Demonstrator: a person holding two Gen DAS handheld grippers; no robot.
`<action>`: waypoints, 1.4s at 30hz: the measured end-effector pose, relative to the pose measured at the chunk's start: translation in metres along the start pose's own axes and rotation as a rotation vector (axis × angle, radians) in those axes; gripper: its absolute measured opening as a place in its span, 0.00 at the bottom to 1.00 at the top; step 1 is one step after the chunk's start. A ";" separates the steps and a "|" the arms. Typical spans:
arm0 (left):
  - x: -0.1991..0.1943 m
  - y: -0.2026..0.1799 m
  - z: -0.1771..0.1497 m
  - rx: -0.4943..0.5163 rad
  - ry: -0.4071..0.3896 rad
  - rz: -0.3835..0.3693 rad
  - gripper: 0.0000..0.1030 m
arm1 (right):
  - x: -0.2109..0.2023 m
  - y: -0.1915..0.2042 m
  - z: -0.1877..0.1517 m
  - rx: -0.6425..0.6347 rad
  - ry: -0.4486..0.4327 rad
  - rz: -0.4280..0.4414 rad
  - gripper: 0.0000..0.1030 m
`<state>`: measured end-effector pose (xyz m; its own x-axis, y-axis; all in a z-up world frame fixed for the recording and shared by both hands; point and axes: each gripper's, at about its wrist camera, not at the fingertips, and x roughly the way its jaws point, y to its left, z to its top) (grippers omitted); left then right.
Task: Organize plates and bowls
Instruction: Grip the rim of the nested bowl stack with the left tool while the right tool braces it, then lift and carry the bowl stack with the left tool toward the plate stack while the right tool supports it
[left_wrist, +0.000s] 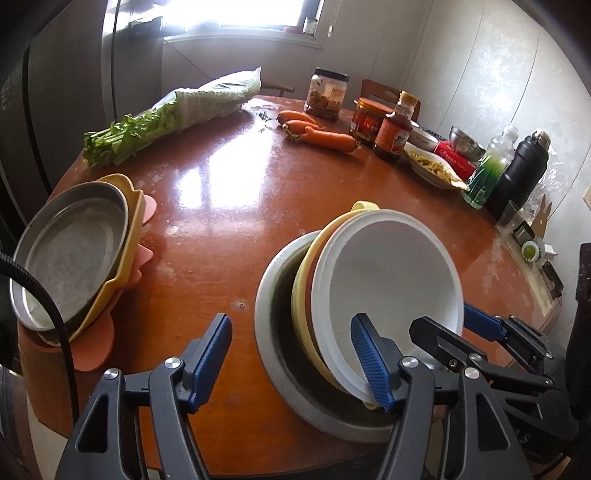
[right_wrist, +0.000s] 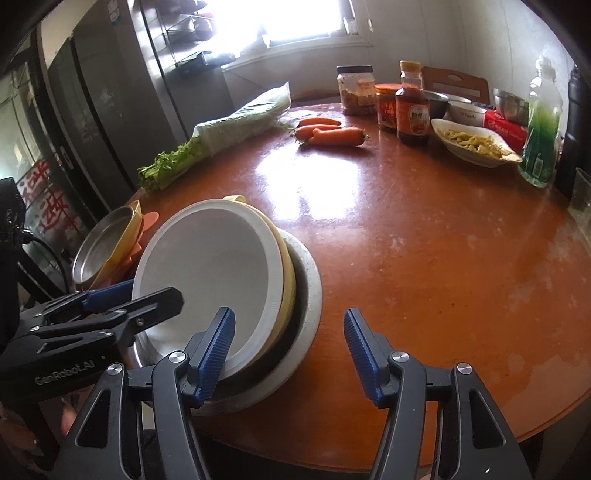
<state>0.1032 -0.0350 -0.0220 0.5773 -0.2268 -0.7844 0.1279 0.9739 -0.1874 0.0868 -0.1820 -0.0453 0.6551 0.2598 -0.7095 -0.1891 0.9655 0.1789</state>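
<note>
Both jaws stand apart, gripping nothing: left hand-held gripper (left_wrist: 291, 363) and right hand-held gripper (right_wrist: 290, 356), "GenRobot.AI" printed on the left one's body, flank the white bowl (left_wrist: 391, 280) nested in the bowl stack on the counter (left_wrist: 221, 206); plate stack (left_wrist: 74, 258) sits left.

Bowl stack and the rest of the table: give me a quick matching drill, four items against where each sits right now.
Items:
1. white bowl
2. metal plate
3. carrots
4. yellow bowl

Places:
A. on the yellow and pink plates at the table edge
B. directly under the white bowl
C. loose on the table near the jars
D. top of the nested bowls, tilted

Pairs: 1-D, 2-A, 3-C, 4-B
</note>
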 end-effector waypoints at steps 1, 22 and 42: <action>0.003 -0.001 0.000 -0.001 0.007 0.007 0.65 | 0.001 0.000 0.000 0.000 -0.003 0.002 0.61; 0.017 -0.011 -0.001 -0.009 0.029 -0.041 0.53 | 0.007 -0.010 -0.004 0.052 0.023 0.120 0.39; -0.006 0.000 0.010 -0.030 -0.026 -0.063 0.53 | -0.006 0.005 0.011 0.036 -0.034 0.114 0.39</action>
<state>0.1079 -0.0340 -0.0111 0.5894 -0.2873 -0.7550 0.1411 0.9569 -0.2540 0.0905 -0.1782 -0.0326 0.6555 0.3674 -0.6598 -0.2375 0.9296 0.2817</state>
